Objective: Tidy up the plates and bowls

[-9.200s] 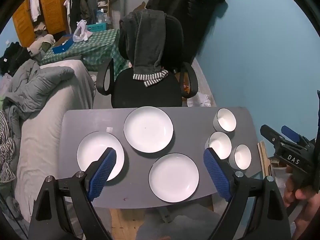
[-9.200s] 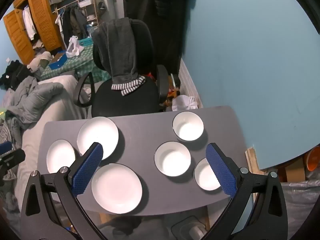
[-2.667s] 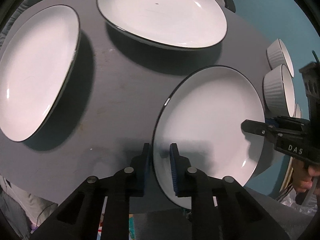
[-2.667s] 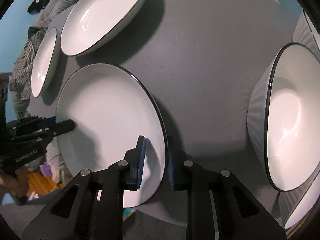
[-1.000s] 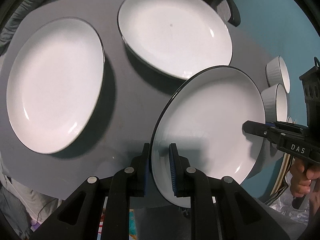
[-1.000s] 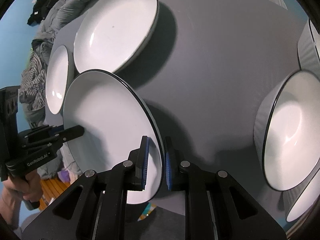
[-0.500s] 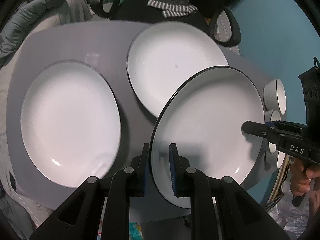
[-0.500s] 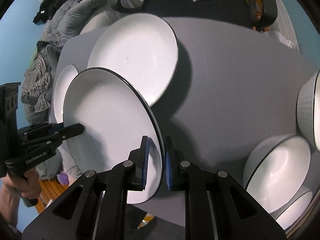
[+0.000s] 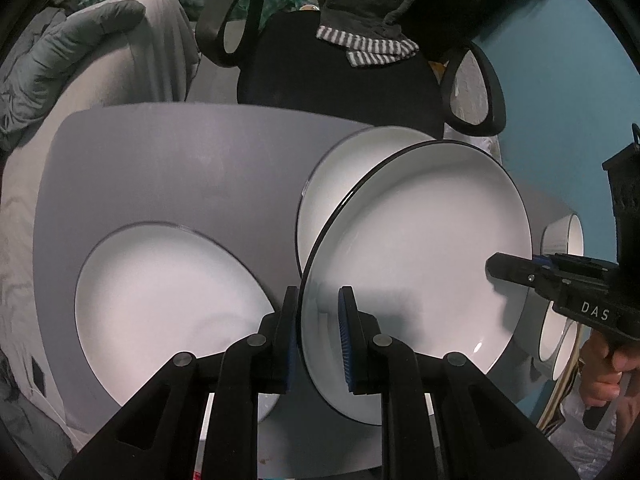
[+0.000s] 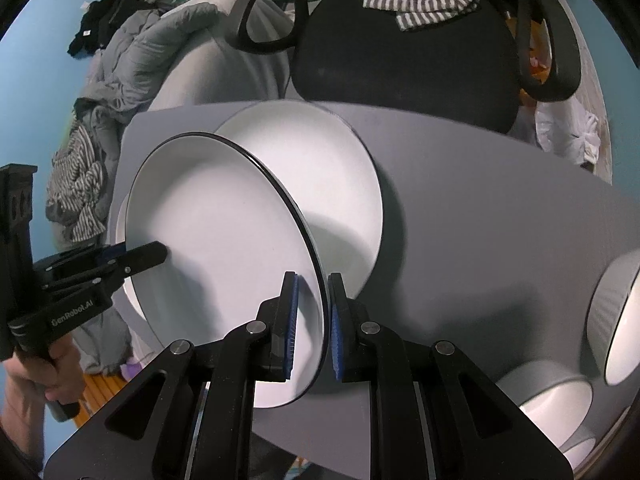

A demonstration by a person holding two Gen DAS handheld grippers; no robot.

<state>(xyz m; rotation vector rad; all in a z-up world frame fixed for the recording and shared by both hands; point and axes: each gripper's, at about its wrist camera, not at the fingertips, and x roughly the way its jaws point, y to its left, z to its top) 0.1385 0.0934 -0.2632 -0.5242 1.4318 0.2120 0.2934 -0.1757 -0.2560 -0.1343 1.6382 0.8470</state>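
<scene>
Plates first: your round, glossy white plate with a thin black rim point(image 9: 416, 248) is lifted off the flat grey matte tabletop point(image 9: 180, 160) and held tilted, pinched at opposite edges by both tools. Your left gripper point(image 9: 318, 334) has its ribbed blue pads pressed onto the plate's near rim, one pad on each face; your right gripper point(image 10: 311, 326) clamps the other edge the same way, its black tip showing against the smooth white face in the left view. On the left of the table a second white plate point(image 9: 168, 300) lies flat, partly hidden behind your left tool's black arms. Behind the held plate, a third white plate point(image 10: 320, 184) rests on the table, and the raised one overlaps it and casts a soft shadow across it. Farther right, ribbed white bowls point(image 10: 616, 316) with dark rims sit near the table edge, partly cut off. Beyond the table stands a black office chair point(image 10: 404, 52) draped with a grey garment with striped cuffs point(image 9: 366, 46), beside rumpled grey bedding point(image 9: 68, 44).
</scene>
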